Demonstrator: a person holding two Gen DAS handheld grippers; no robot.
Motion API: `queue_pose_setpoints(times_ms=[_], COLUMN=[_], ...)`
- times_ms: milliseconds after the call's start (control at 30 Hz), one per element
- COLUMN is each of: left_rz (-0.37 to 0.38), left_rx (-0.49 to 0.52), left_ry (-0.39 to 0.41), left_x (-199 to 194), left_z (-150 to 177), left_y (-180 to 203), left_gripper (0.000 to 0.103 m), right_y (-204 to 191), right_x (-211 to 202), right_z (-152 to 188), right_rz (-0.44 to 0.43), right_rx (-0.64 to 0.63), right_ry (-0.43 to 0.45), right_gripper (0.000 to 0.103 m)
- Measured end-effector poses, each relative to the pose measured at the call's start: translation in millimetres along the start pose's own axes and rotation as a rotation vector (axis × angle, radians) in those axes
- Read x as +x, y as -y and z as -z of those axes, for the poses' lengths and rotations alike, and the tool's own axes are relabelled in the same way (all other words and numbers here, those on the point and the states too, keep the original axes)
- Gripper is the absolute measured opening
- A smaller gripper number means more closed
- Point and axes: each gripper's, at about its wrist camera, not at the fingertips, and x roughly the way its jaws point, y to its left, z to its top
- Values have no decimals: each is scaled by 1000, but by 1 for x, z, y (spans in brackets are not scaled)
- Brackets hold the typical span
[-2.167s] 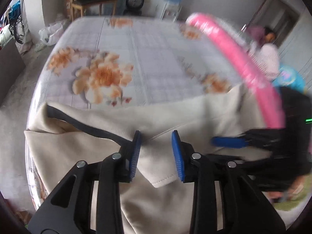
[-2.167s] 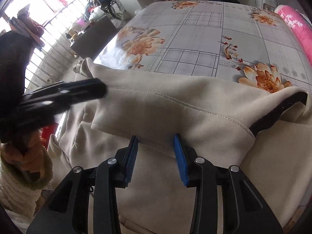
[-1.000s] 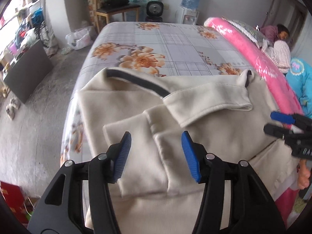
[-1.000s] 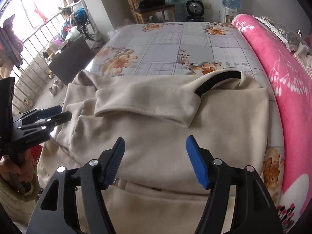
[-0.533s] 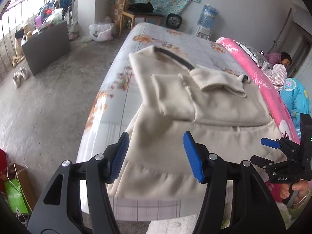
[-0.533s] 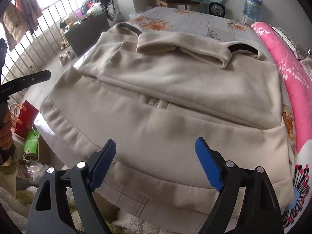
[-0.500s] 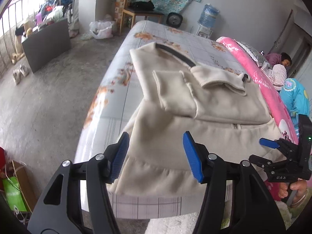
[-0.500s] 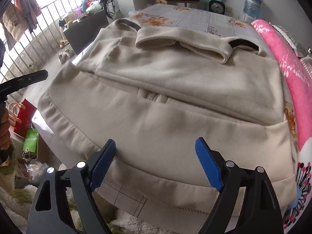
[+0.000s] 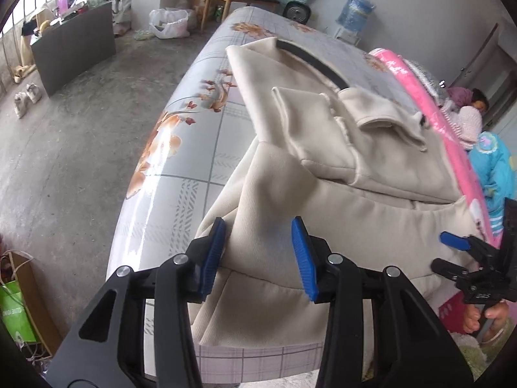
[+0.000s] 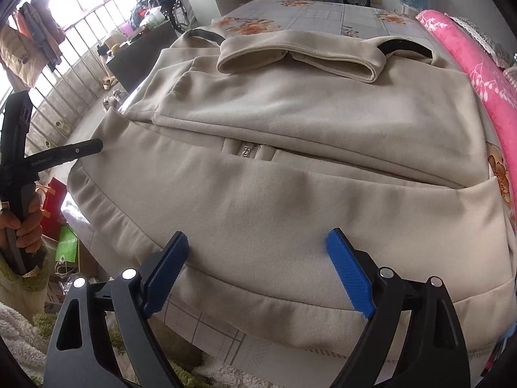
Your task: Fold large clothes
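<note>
A beige coat (image 10: 290,168) lies spread on a floral-sheeted bed (image 9: 194,148), filling the centre of both views, its sleeves folded across the chest and its hem hanging over the near edge. The left gripper (image 9: 258,255), jaws half open and just closing, straddles a raised fold at the coat's lower left corner, pads not yet pressing. The right gripper (image 10: 258,271), jaws wide and just opening, hovers over the hem, holding nothing.
</note>
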Motion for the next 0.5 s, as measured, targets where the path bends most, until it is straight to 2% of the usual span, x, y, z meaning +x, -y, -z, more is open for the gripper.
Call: queue_pose_setpoints(times_ms=[133,200,267,367,433,500], left_rz=[144,157,140,111,152,226], left_rx=[-6,2,-4,-71,-87,-63], left_ry=[25,10,-18,-48,-28,11], left_x=[-11,-8,1,13,10,1], left_z=[-3,-4,-7,-8,-9,-8], left_y=[-4,-4,-6,-16,-16,-9], left_gripper=[40,40,40,36,36,36], right_y=[0,0,0,0,0,0], right_x=[1,1,1,1,1,1], right_z=[-1,-1,-2,-2,-2,-2], right_rz=[1,2,2,3,6,9], right_rx=[4,4,4,4,4,7], right_ry=[-7,-7,-8,-9,-12,-15], right_gripper=[86,86,86,86,86,86])
